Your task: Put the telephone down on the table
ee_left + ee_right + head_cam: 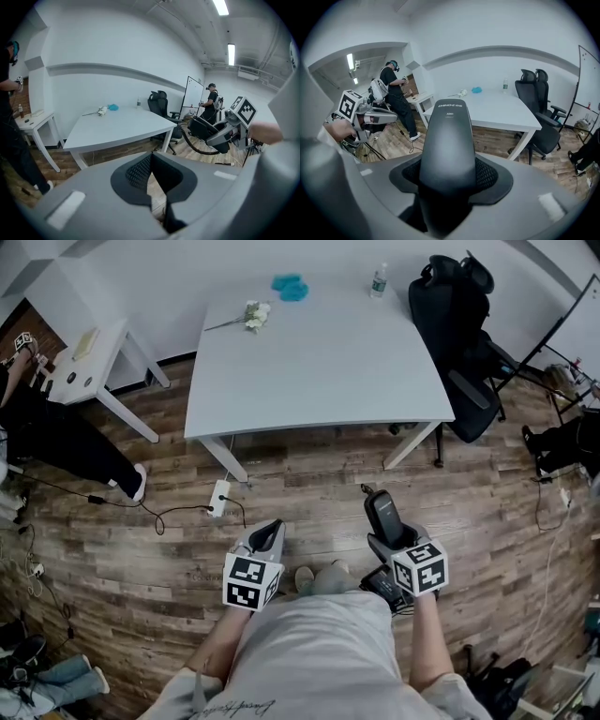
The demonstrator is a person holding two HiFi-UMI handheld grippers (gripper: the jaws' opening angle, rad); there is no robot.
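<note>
A black telephone handset (382,512) stands upright between the jaws of my right gripper (388,536), which is shut on it. In the right gripper view the handset (449,136) fills the middle and hides the gap of that gripper (449,176). A coiled cord (199,146) hangs from it, and a dark part (382,585) shows under that hand. My left gripper (269,529) is shut and holds nothing; its jaws (151,176) stand together. Both grippers hover over the wooden floor, well short of the white table (319,371).
At the table's far edge lie a flower sprig (253,315), a blue cloth (290,286) and a bottle (378,280). Black office chairs (464,343) stand at its right. A small white side table (89,362) and a person (47,437) are at left. A power strip (220,498) lies on the floor.
</note>
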